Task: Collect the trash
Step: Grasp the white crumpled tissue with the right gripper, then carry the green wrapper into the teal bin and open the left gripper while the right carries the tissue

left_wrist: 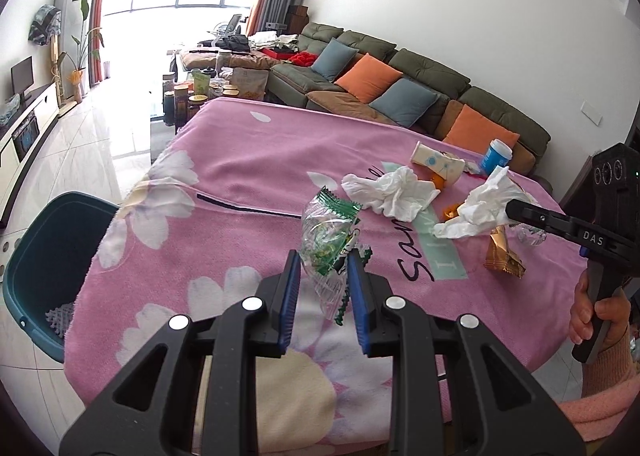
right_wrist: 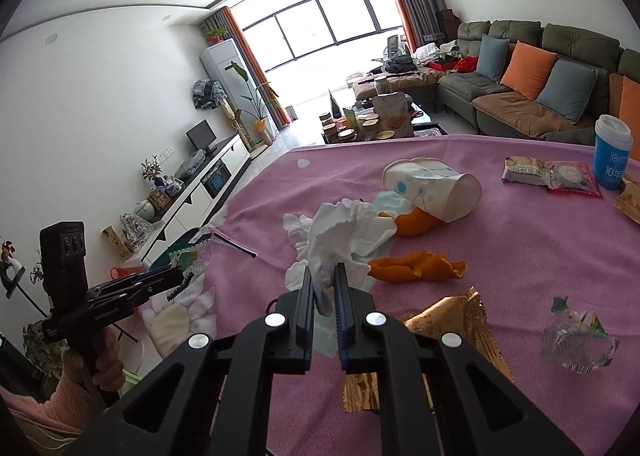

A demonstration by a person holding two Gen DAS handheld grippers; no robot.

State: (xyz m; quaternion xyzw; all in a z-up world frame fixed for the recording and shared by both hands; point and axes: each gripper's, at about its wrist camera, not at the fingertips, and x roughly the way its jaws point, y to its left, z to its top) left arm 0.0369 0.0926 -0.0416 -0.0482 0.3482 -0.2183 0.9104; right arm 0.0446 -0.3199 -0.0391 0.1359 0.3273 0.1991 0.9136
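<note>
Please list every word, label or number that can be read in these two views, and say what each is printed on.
"DAS": side of the right gripper.
"10年": blue cup.
"Sa…": script on the pink tablecloth, partly covered by a white tissue.
Left gripper body lettering: too blurred.
Grey snack packet and gold wrapper print: unreadable.

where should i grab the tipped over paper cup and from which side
Judging by its pose, take the paper cup by its rim at the open mouth, which faces the near right. It lies on its side, leaning on an orange peel, so its round wall could roll or crush under a squeeze. Come in from the right, one finger inside the mouth, one outside. The right gripper must first drop its tissue.
</note>
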